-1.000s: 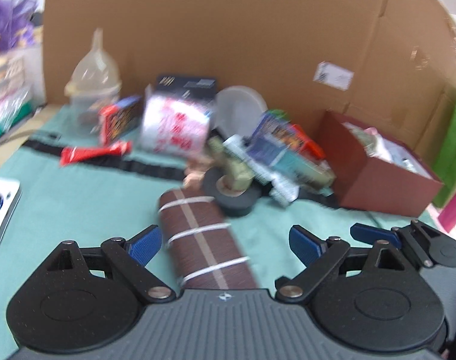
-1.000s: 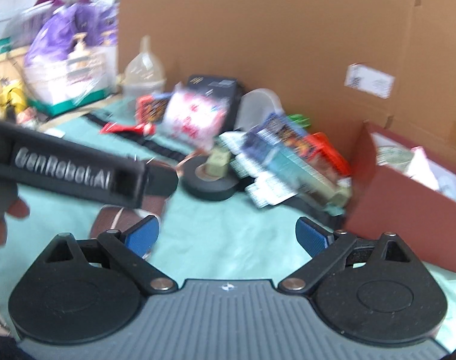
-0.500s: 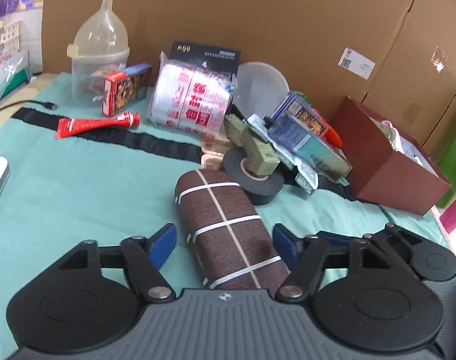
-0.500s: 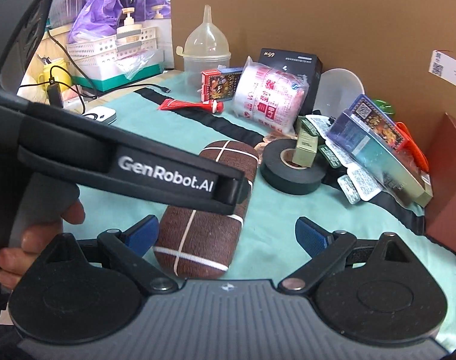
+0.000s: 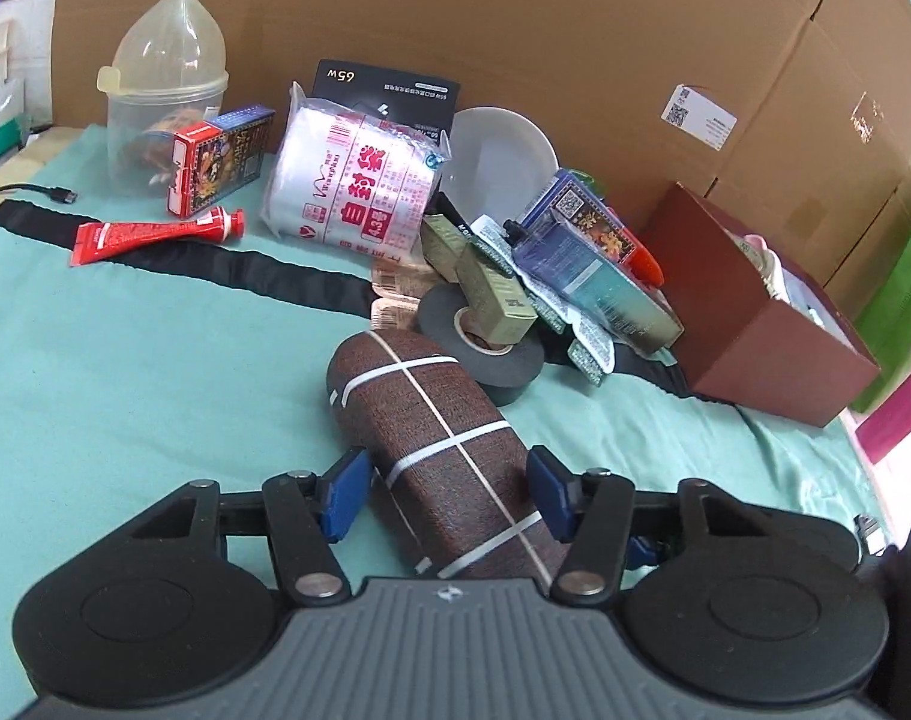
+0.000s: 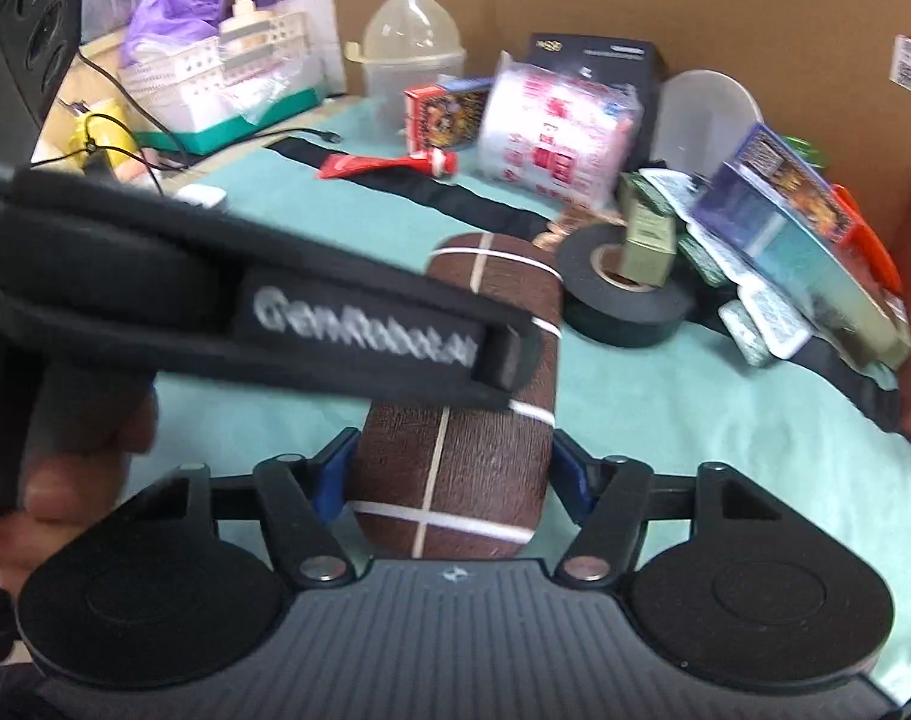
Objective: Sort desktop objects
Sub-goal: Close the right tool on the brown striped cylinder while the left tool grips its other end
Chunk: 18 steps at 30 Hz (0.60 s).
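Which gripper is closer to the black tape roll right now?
Left, slightly. The left gripper straddles the brown case partway along; the right gripper straddles its end farthest from the black tape roll.

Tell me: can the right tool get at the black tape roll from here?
Probably not directly. The right tool straddles the near end of the brown white-banded case, which lies between it and the black tape roll. An olive carton also stands in the roll's core.

Left tongs (image 5: pixel 449 492) and right tongs (image 6: pixel 452 477) — both jaws spread, pads near touching.
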Available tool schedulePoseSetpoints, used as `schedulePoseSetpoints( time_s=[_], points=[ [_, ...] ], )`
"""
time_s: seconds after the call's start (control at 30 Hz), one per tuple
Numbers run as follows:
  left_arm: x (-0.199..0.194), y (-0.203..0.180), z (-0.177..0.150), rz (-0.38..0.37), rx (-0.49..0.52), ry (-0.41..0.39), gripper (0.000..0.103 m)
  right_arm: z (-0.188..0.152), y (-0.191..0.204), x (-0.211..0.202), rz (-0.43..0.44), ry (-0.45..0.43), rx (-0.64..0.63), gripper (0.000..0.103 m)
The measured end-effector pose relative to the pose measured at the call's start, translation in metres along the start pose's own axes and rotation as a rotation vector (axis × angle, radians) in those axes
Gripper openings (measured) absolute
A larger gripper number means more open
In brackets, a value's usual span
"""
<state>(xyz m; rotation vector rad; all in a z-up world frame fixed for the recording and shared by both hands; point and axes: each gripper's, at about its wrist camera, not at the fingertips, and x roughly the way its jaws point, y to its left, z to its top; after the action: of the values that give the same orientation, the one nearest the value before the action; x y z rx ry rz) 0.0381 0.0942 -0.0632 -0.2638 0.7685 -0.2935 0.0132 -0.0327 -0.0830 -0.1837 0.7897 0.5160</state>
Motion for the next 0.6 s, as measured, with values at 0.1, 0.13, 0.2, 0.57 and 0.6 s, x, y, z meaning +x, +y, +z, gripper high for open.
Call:
schedulePoseSetpoints(
  time_s=[0.1, 0.13, 0.2, 0.57, 0.6],
  points=[
    [0.002, -0.003, -0.001, -0.005, -0.003, -0.004, 0.064, -0.004, -0.004, -0.006, -0.021, 0.001, 0.015, 0.060],
    [0.004, -0.005, -0.001, -0.001, -0.005, -0.001, 0.066, -0.004, -0.006, -0.007, -0.019, 0.004, 0.023, 0.060],
    [0.010, -0.007, 0.000, 0.014, -0.007, 0.009, 0.074, -0.005, -0.009, -0.007, -0.012, 0.003, 0.028, 0.060],
    [0.024, -0.001, 0.005, 0.025, -0.087, 0.032, 0.080, -0.008, -0.008, -0.009, -0.021, 0.003, 0.020, 0.061],
    [0.025, -0.002, 0.005, 0.031, -0.091, 0.030, 0.081, -0.008, -0.007, -0.009, -0.023, 0.003, 0.018, 0.061]
  ],
)
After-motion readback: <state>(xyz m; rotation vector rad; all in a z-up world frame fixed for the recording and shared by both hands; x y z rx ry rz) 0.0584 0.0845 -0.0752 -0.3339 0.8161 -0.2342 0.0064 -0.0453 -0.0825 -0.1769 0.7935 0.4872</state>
